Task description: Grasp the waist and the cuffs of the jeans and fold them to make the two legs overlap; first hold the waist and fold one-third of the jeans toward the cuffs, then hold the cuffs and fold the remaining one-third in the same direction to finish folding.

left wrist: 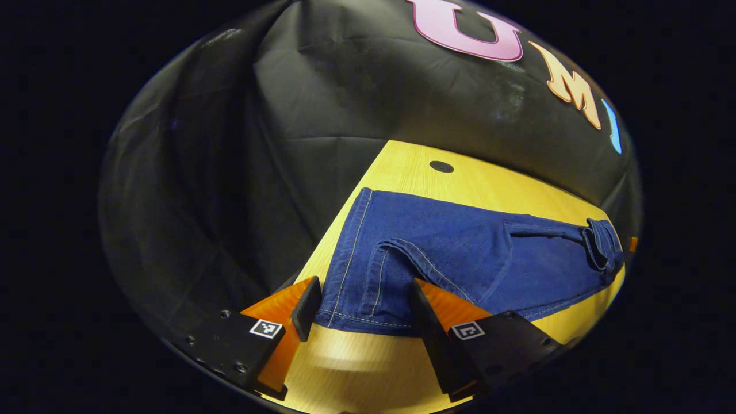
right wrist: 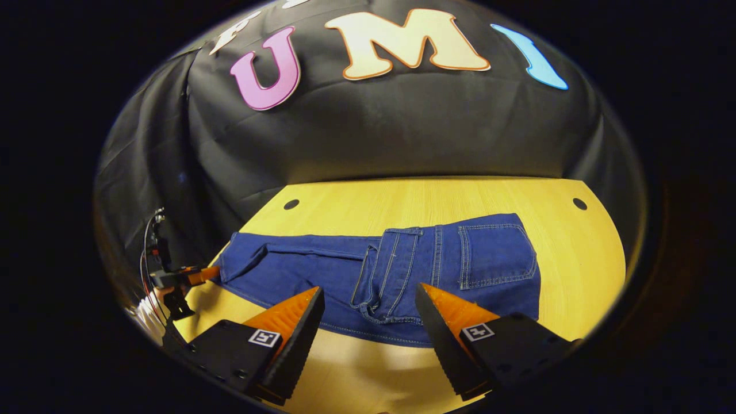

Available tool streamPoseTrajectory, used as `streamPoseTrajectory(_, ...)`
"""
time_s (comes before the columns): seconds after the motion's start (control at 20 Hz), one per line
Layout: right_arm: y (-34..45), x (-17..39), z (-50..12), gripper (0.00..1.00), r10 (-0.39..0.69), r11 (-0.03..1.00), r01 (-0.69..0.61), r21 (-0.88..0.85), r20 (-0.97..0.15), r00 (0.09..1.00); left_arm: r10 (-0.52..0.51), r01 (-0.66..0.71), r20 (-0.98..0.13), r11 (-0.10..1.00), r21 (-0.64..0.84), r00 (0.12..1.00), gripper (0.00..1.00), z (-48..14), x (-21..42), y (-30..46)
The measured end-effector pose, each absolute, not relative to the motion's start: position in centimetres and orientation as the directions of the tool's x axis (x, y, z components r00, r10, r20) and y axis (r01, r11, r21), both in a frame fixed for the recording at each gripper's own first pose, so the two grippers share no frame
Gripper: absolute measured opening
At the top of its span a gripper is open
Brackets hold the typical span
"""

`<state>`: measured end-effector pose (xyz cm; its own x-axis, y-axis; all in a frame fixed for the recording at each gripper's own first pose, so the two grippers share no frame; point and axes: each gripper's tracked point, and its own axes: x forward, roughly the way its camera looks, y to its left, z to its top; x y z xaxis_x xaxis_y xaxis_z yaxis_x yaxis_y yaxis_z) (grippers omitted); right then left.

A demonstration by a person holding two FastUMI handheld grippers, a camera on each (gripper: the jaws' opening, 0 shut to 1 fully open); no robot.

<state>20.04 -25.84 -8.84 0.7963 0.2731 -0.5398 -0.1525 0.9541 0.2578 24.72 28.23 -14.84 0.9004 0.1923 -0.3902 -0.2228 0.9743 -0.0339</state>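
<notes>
- A yellow wooden worktop (right wrist: 437,195) with two dark round holes (right wrist: 291,204) near its far edge carries the jeans (right wrist: 402,270).
- The jeans lie flat, legs overlapped, back pocket (right wrist: 497,256) up.
- Left gripper (left wrist: 363,307): jaws wide, straddling the cuffs (left wrist: 368,319).
- Right gripper (right wrist: 368,313): jaws wide at the waist (right wrist: 391,305), gripping nothing.

The jeans (right wrist: 402,270) are dark blue denim with pale stitching, lying flat on the tabletop (right wrist: 437,195) and stretched from left to right. In the right gripper view the waist end with a back pocket (right wrist: 497,256) lies at the right, and the legs run off leftward, overlapping.
</notes>
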Motion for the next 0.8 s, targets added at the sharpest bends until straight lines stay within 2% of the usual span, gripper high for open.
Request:
streamPoseTrajectory(0.05, -26.0, 20.3, -8.3, 0.98, 0.272, 0.952, -0.146, 0.268, -0.528, 0.804, 0.200, -0.232, -0.382, 0.972, -0.037, 0.902, 0.90, -14.7, 24.8, 28.3)
streamPoseTrajectory(0.15, -26.4, 20.6, -7.9, 0.98, 0.262, 0.952, -0.133, 0.274, -0.518, 0.814, 0.211, -0.245, -0.374, 0.969, -0.044, 0.903, 0.84, -14.8, 24.9, 28.5)
streamPoseTrajectory(0.2, -26.7, 20.5, -7.9, 0.94, 0.255, 0.955, -0.129, 0.268, -0.517, 0.817, 0.211, -0.243, -0.367, 0.969, -0.043, 0.906, 0.75, -14.8, 24.9, 28.2)
streamPoseTrajectory(0.25, -26.9, 20.5, -8.0, 0.98, 0.250, 0.957, -0.127, 0.261, -0.520, 0.817, 0.208, -0.239, -0.366, 0.970, -0.042, 0.907, 0.73, -14.9, 25.1, 27.7)
streamPoseTrajectory(0.35, -27.0, 20.2, -8.1, 0.98, 0.246, 0.959, -0.126, 0.253, -0.526, 0.814, 0.181, -0.217, -0.352, 0.974, -0.063, 0.918, 0.48, -14.4, 25.5, 26.2)
streamPoseTrajectory(0.4, -26.9, 20.1, -8.1, 0.94, 0.247, 0.959, -0.127, 0.252, -0.528, 0.813, 0.177, -0.215, -0.348, 0.974, -0.074, 0.921, 0.35, -14.5, 25.9, 25.8)
streamPoseTrajectory(0.5, -26.8, 19.8, -8.1, 0.98, 0.248, 0.959, -0.128, 0.253, -0.529, 0.812, 0.164, -0.203, -0.339, 0.976, -0.084, 0.927, 0.09, -14.4, 26.0, 25.6)
streamPoseTrajectory(0.6, -27.0, 19.4, -8.2, 0.98, 0.242, 0.962, -0.127, 0.242, -0.535, 0.810, 0.167, -0.213, -0.339, 0.972, -0.102, 0.926, 0.01, -14.3, 26.1, 25.5)
streamPoseTrajectory(0.65, -27.2, 19.1, -8.1, 0.94, 0.238, 0.963, -0.126, 0.237, -0.537, 0.810, 0.169, -0.216, -0.347, 0.971, -0.099, 0.922, 0.01, -14.2, 25.9, 25.5)
streamPoseTrajectory(0.8, -28.7, 18.2, -7.6, 0.94, 0.218, 0.968, -0.109, 0.228, -0.535, 0.816, 0.159, -0.205, -0.333, 0.973, -0.108, 0.929, 0.00, -12.6, 25.7, 25.3)
